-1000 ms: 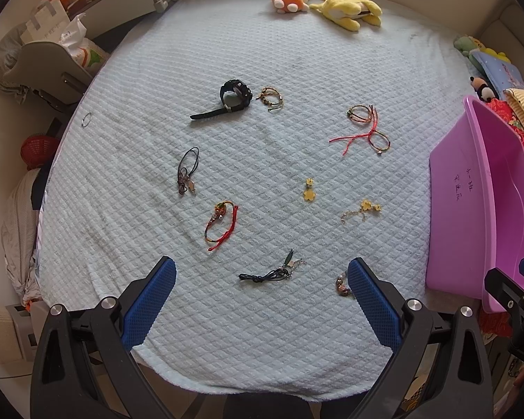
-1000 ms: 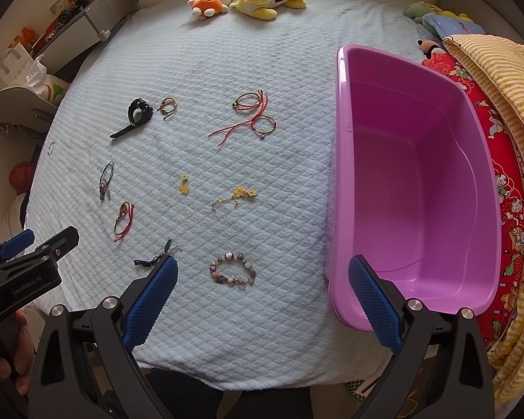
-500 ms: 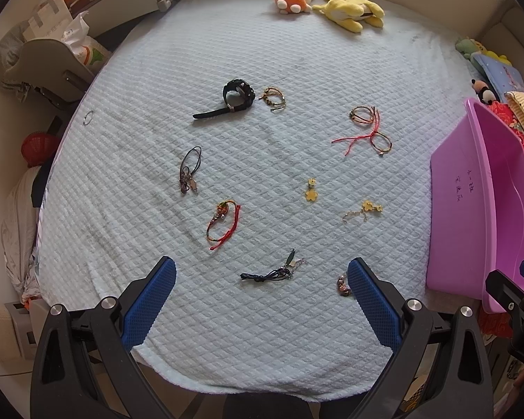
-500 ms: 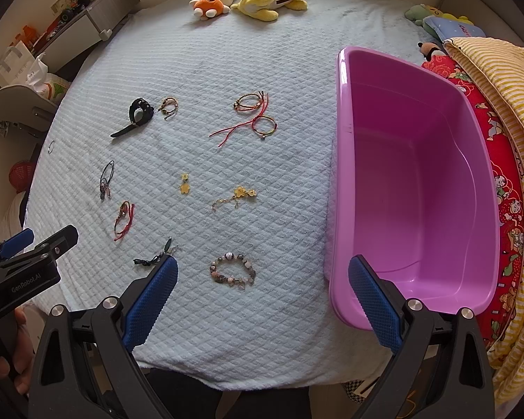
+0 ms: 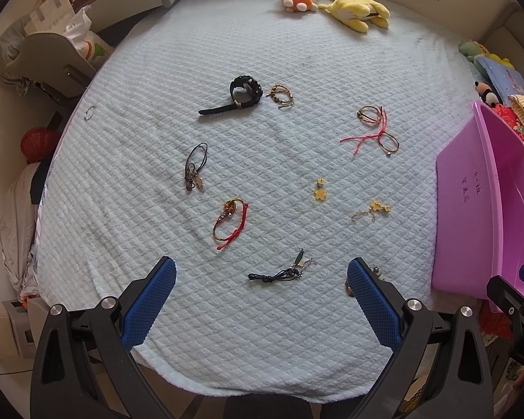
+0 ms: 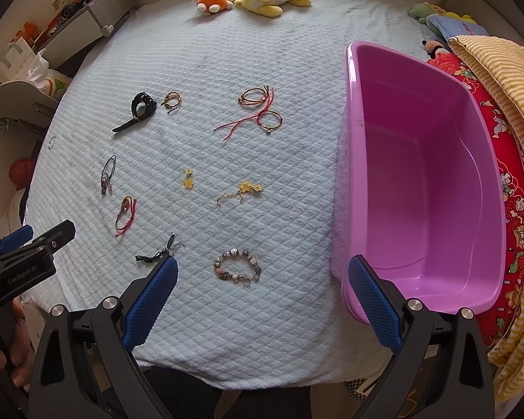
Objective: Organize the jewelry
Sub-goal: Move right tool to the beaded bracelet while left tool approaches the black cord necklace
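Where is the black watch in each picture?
Left wrist view: the black watch lies upper middle, on the blue blanket.
Right wrist view: the black watch lies upper left.
Shared landmark: the small gold bracelet lies just right of it.

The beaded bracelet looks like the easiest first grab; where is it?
In the right wrist view the beaded bracelet lies on the blanket, ahead between the open fingers, left of the pink tub.

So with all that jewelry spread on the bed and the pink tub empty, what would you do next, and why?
Probably lower the right gripper onto the beaded bracelet. Its jaws are open and empty, the bracelet lies just ahead between them, and it is the piece nearest the pink tub, which holds nothing yet. The left gripper is open too, with the dark cord charm in front.
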